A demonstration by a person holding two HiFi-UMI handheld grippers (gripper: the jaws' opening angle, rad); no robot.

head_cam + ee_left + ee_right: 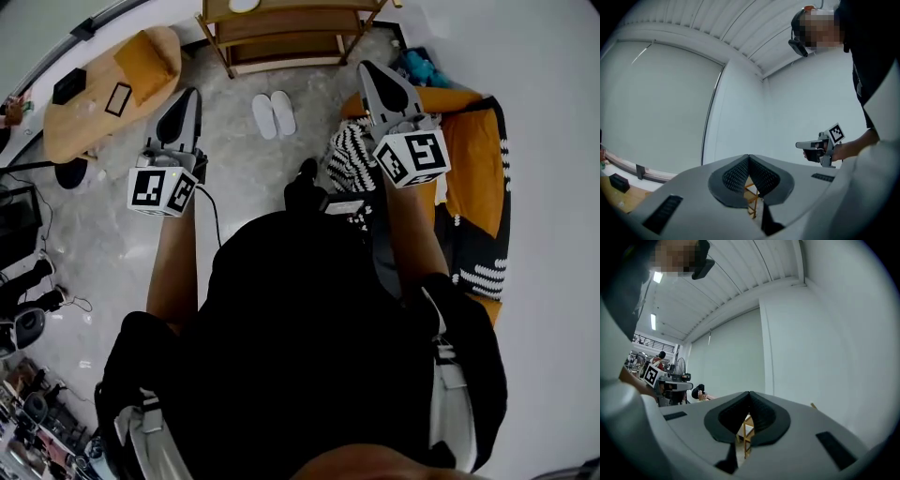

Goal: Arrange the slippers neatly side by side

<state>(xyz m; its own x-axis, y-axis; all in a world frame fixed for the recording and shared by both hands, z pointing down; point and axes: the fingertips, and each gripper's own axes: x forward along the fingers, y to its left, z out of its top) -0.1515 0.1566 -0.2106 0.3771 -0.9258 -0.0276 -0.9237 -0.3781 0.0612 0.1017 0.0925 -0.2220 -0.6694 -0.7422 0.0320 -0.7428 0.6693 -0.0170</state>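
The person's dark-clad torso fills the lower head view. Ahead, the left gripper and right gripper are raised, each with jaws pressed together on nothing. Between them, two white slippers lie side by side on the grey floor.

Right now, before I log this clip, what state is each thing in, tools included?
Left tool: shut, nothing between its jaws, held in the air.
Right tool: shut, empty, held in the air.
Slippers: on the floor, side by side, parallel, clear of both tools.
Orange cushion: lying on the wooden table.
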